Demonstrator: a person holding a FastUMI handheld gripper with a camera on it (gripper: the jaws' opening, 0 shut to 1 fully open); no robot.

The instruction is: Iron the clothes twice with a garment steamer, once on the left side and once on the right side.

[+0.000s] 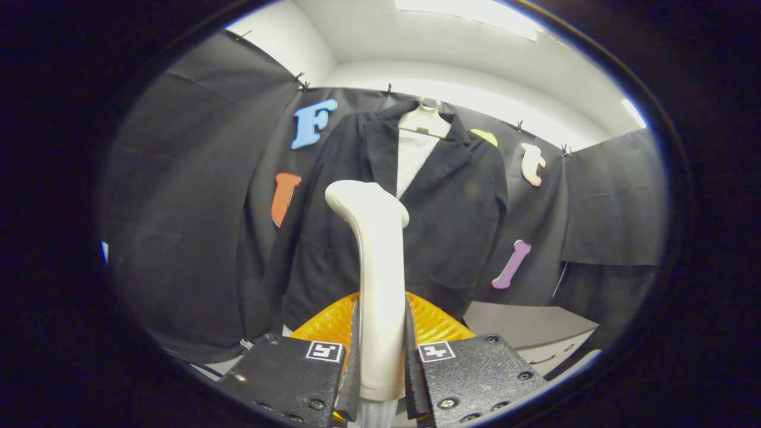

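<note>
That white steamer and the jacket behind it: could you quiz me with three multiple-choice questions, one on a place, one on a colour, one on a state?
1. Where is the steamer?
A. between the jaws
B. on the floor
C. hooked on the hanger

2. What colour is the jacket?
A. red
B. black
C. yellow

3. How does the gripper stand?
A. wide open, holding nothing
B. shut on the steamer
C. shut on the jacket

Answers: 1 A, its handle rises between both jaws; 2 B, it hangs dark on a white hanger; 3 B, both jaws press its handle.
</note>
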